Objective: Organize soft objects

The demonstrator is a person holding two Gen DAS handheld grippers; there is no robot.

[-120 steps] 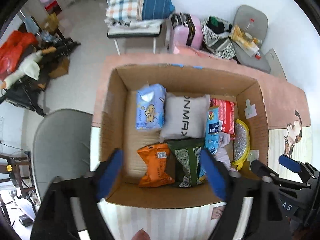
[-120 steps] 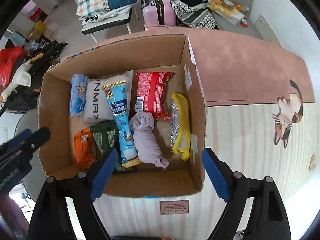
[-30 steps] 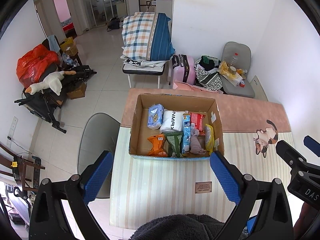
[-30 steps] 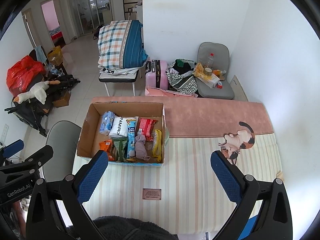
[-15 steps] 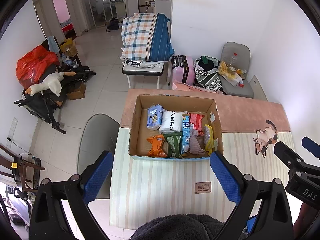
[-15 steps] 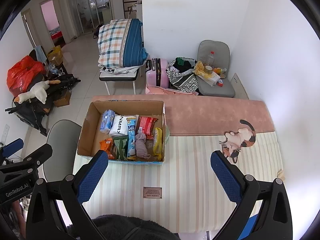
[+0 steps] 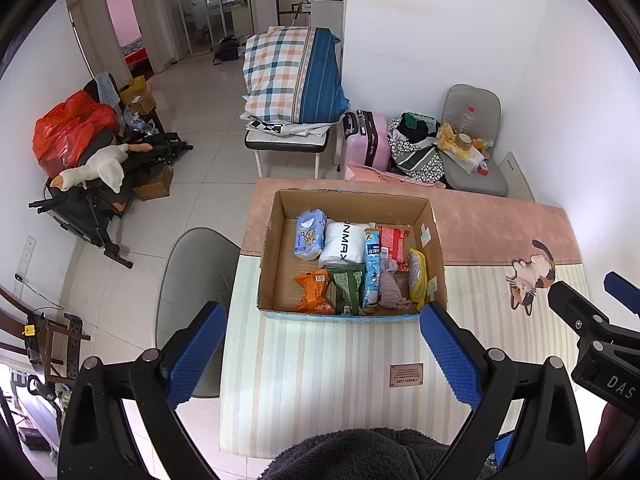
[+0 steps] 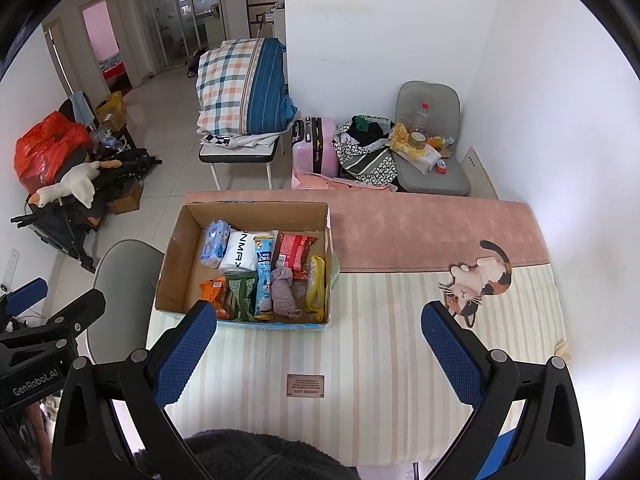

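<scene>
Matt brown corrugated cardboard box (image 7: 276,240) ahead between the fingers (image 7: 196,354), dimpled blue rubbery pads on matt black plastic, glossy crinkled plastic packets (image 7: 314,290) and a soft lilac cloth (image 7: 390,286) inside, striped woven cloth on the surface (image 7: 320,380) beneath.

Box (image 7: 352,316) on the table (image 7: 320,380) toward its left side, packets (image 7: 346,240) in rows inside it, chair (image 7: 192,264) left of table, suitcase (image 7: 366,142) behind.
</scene>
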